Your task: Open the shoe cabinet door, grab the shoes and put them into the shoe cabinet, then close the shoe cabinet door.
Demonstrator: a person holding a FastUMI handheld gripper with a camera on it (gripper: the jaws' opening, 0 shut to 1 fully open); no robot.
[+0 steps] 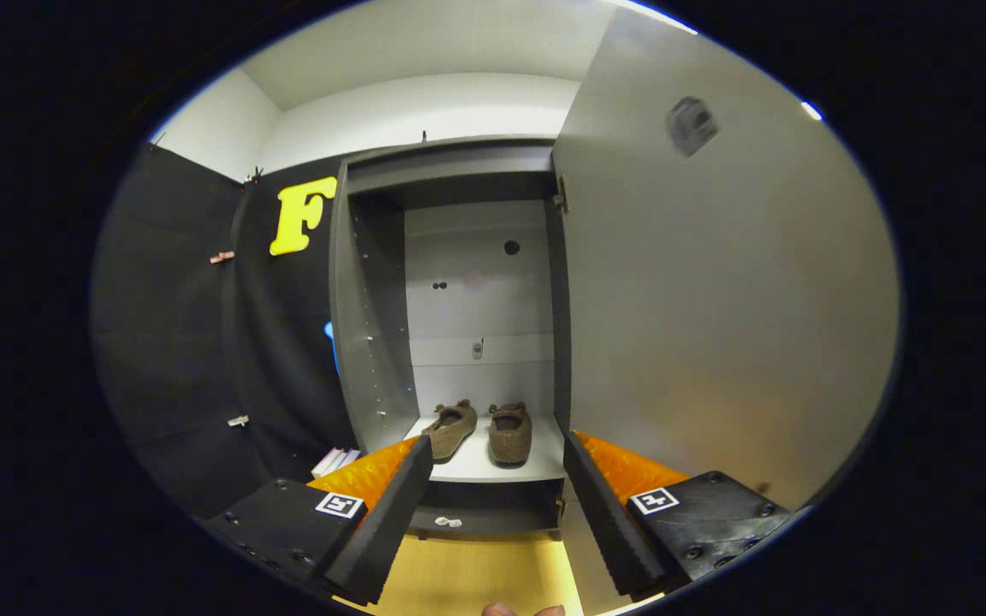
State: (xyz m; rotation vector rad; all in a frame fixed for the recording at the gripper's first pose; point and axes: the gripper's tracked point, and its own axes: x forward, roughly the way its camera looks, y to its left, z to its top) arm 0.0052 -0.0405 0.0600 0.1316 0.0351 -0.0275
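Gripper, fingers spread and empty, faces the shoes on the shelf, while the open door stands to its right, filling the right of the frame.

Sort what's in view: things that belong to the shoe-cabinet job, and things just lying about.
Belongs to the job:
- brown shoes, a pair on the cabinet shelf, beyond the fingers
- open cabinet door
- gripper, fingers apart, holding nothing

Just lying about:
- white stack beside the cabinet
- small bits under the shelf

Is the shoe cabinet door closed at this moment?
No, the door stands wide open, with both shoes on the shelf beyond the open gripper.
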